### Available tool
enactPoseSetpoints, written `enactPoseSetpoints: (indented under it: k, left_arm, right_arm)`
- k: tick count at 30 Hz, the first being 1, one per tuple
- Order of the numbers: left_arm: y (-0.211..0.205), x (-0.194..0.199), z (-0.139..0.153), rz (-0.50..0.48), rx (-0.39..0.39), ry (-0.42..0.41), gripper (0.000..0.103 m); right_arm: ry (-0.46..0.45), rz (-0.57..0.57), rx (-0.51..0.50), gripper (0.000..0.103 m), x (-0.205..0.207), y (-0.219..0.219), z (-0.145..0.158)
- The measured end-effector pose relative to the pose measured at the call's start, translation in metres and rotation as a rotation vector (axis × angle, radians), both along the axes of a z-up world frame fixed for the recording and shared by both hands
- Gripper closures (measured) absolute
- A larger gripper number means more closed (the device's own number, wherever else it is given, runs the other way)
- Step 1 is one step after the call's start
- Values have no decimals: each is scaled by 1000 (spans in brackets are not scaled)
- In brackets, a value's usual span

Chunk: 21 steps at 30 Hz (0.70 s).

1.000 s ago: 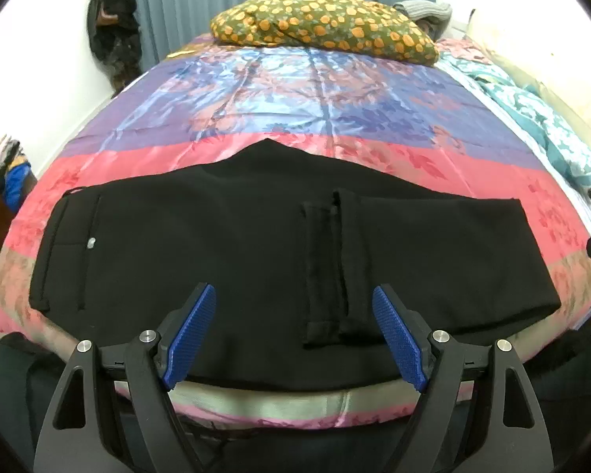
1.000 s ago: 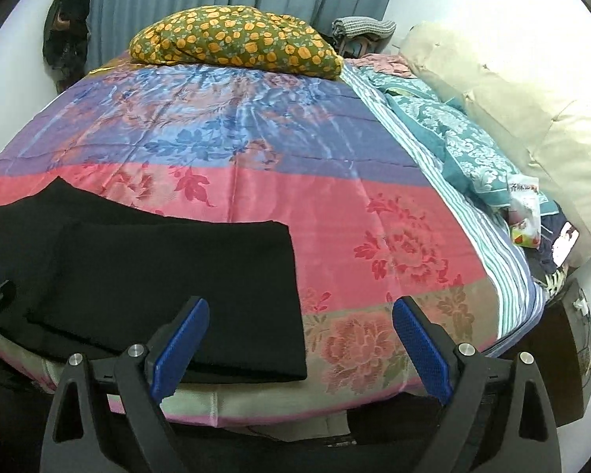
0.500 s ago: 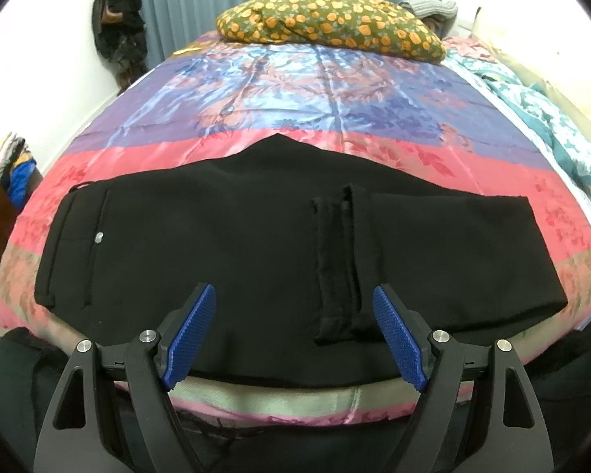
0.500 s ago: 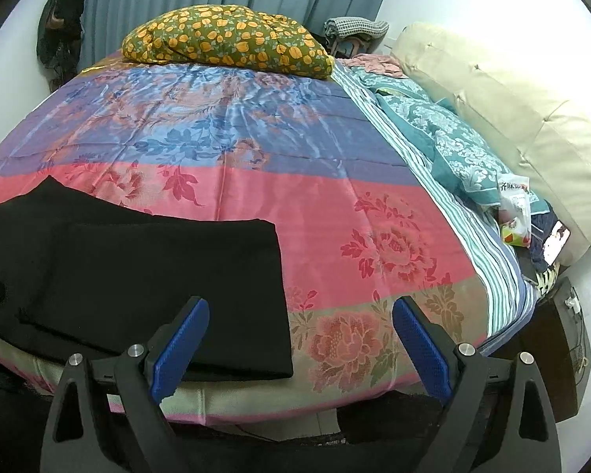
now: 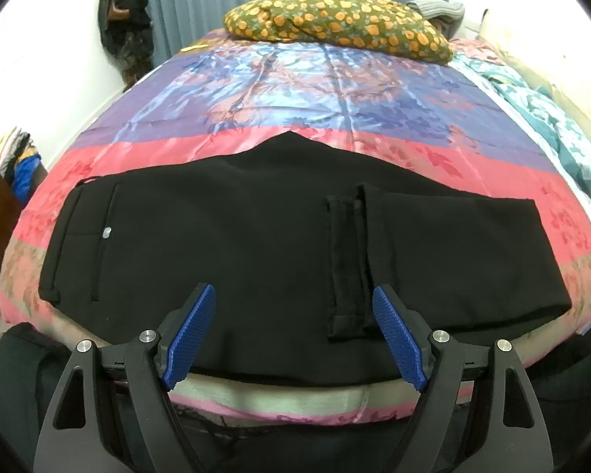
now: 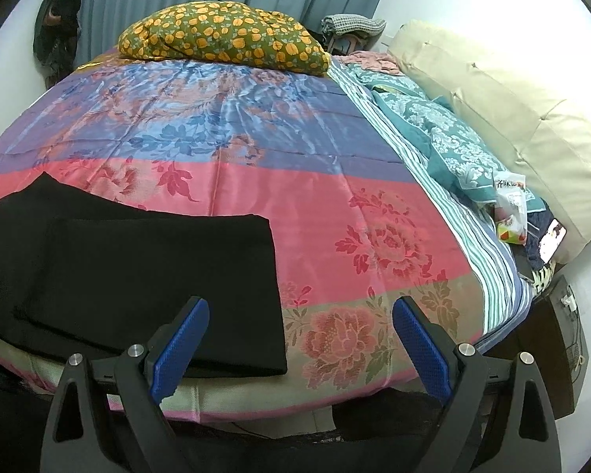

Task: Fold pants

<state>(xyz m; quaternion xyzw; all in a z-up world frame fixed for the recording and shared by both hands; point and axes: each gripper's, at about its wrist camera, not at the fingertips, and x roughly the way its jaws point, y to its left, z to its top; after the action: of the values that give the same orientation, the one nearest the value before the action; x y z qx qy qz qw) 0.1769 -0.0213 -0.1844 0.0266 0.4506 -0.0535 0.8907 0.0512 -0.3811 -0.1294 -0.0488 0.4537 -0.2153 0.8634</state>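
Note:
Black pants (image 5: 236, 244) lie flat across the near edge of the bed, waistband with a small button to the left. The leg ends are folded back from the right, their hems (image 5: 346, 260) resting mid-garment. My left gripper (image 5: 294, 307) hovers open above the near edge of the pants, nothing between its blue pads. In the right wrist view the folded right end of the pants (image 6: 157, 276) fills the lower left. My right gripper (image 6: 301, 321) is open over the fold's right corner and the bare bedspread, holding nothing.
A pink, blue and purple floral bedspread (image 6: 256, 138) covers the bed. An orange-dotted pillow (image 5: 335, 23) lies at the far end. Teal bedding (image 6: 445, 138), a cream cushion (image 6: 512, 118), a snack packet (image 6: 512, 213) and a phone (image 6: 552, 238) line the right side. Dark clothes (image 5: 124, 19) hang at the far left.
Both views have shifted slightly, the bed sitting a little lower in the frames. The pants and both grippers' openings are unchanged.

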Motion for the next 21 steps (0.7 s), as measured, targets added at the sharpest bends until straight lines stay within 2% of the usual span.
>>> enactPoseSetpoints:
  k: [10, 12, 14, 17, 21]
  left_arm:
    - [4, 2, -2, 20, 9, 16, 19]
    - [6, 3, -3, 32, 18, 28, 17]
    - [11, 5, -4, 55, 32, 38, 7]
    - [27, 11, -8, 116, 46, 58, 6]
    - [67, 24, -9, 191, 25, 81, 6]
  right_arm:
    - [-7, -2, 19, 9, 0, 2, 1]
    - [-24, 1, 42, 9, -2, 2, 0]
    - [-31, 8, 60, 9, -4, 6, -2]
    - [-30, 36, 80, 9, -7, 16, -8]
    - [-25, 83, 115, 9, -13, 34, -17]
